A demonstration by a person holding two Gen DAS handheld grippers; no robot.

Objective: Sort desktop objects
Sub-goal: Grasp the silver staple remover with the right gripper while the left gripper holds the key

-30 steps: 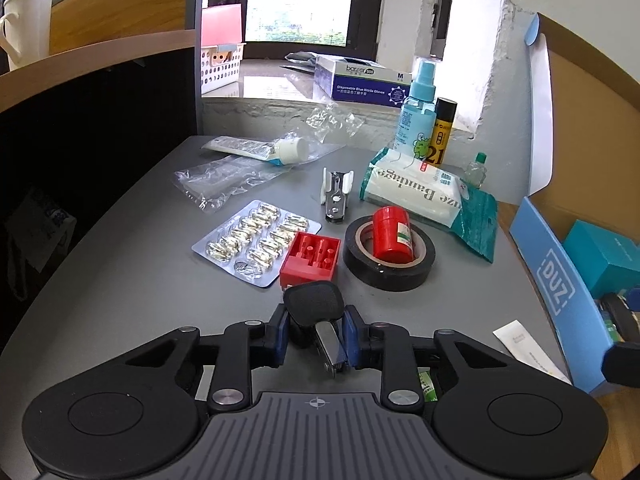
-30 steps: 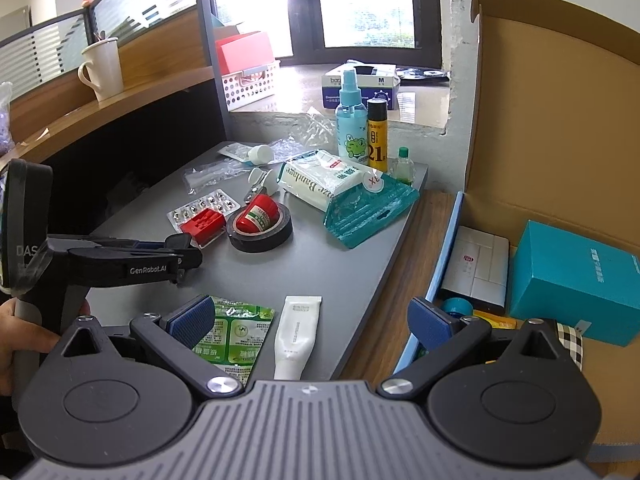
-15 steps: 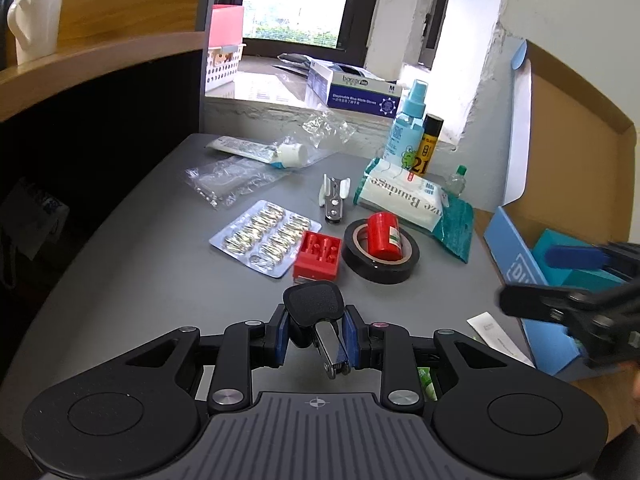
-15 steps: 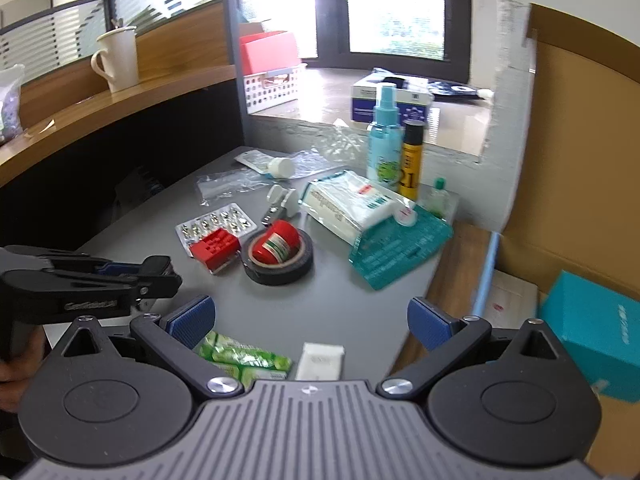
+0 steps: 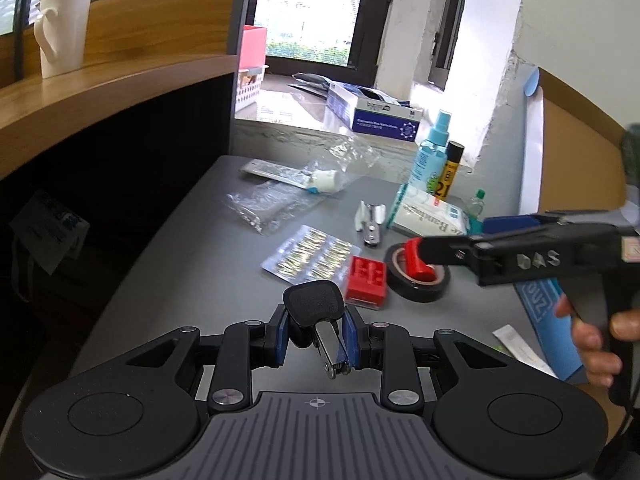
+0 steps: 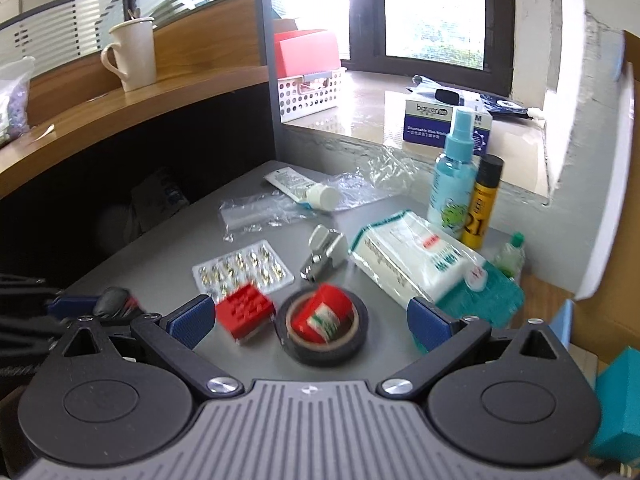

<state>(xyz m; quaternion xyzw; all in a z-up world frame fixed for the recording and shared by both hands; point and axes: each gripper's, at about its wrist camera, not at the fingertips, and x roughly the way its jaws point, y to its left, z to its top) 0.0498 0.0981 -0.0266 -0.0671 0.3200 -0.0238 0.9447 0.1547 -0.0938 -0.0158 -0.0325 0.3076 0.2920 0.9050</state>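
Grey worktop fills the middle of both views, with a wooden ledge curving along the upper left that carries a white mug.

At the bottom centre of the left wrist view, the left gripper has its jaws clenched on a small black-handled nail clipper, held just above the worktop's near edge. From the right edge of that same view the right gripper reaches in, a hand around its grip; its own camera shows the jaws spread wide and released, grasping nothing.

Between those spread fingers, in the lower centre of the right wrist view, lies a black tape roll with a red cylinder sitting inside its ring. Just left of the roll is a red block, and past that a blister pack of capsules. A silver clip rests further up, beside a white bandage packet. Toward the upper right stand a blue spray bottle and a yellow-and-black can, touching side by side. A clear plastic bag and a tube with a white cap lie nearer the back.
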